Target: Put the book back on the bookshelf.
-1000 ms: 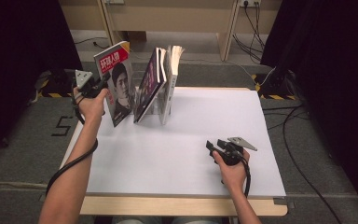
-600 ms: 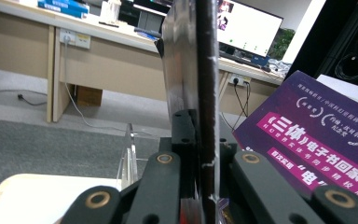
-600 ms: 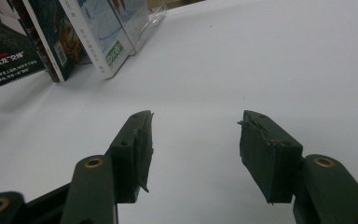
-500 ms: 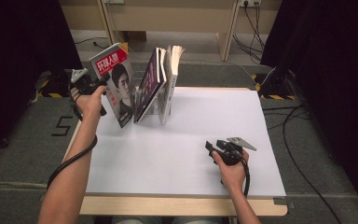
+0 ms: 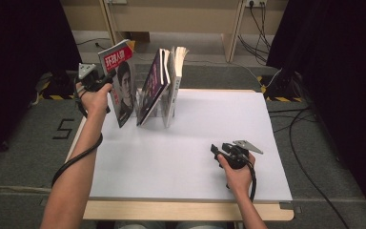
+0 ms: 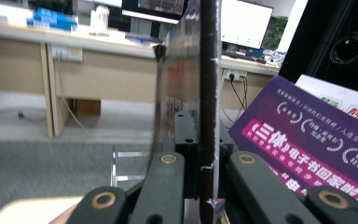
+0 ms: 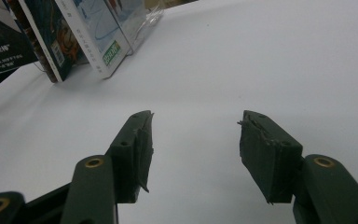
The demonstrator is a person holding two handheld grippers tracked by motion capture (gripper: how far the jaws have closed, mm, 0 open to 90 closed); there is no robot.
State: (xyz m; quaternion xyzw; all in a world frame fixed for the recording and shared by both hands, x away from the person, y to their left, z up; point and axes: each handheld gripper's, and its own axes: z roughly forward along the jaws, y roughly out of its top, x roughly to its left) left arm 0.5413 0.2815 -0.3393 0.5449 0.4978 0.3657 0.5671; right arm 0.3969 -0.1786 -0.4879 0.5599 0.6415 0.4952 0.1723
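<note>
Left to right: your left tool [image 5: 106, 78] is clamped on the edge of the magazine [image 5: 122, 81], held upright and slightly tilted at the left end of the bench [image 5: 219, 119], just beside the clear rack [image 5: 158, 110] — its lower corner looks close to the bench surface, though contact cannot be judged. In the left gripper view the cover edge [image 6: 209, 93] runs straight up between the pads. Next stand the purple book [image 5: 153, 86] and the white book [image 5: 175, 76], leaning in the rack. Keep the clamp firm and the magazine vertical; lift it straight — clear of the purple book's cover — so the leaning pair is not dragged over. At right, your right tool [image 5: 218, 153] rests low on the bench, its jaws apart and holding nothing.
</note>
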